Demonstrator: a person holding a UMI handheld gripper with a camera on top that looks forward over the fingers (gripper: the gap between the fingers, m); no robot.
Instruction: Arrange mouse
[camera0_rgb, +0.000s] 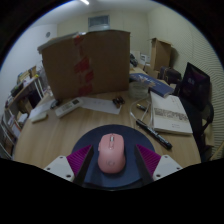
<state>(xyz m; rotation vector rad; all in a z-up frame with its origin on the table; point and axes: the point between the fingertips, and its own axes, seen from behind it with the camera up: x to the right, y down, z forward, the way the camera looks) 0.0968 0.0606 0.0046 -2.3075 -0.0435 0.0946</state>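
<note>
Wooden table (60, 140) across the middle of the room. Big cardboard box (86, 62) standing at the far side of it. White keyboard (88, 104) lying in front of the box, flat on the wood. Black laptop (194, 82) off to the right, lid up. Stack of papers (170, 112) near it. Dark cable (150, 130) running across the wood between the papers and the round mat.

Round dark mouse mat (112, 134) close by, just ahead of the fingers. Pink mouse (110, 155) sitting on that mat, right in the middle. Gripper (111, 161) spread wide, one pink pad (80, 160) at each side of the mouse. Hard to tell whether the pads touch the mouse or leave a thin gap; looks like resting on the mat, not lifted.

Could go wrong: squeezing off-centre, so the smooth round mouse slips out and skids over the mat. Pushing forward too hard, so the mat slides with it. Swinging right, so the mouse snags the cable or bumps the papers.
</note>
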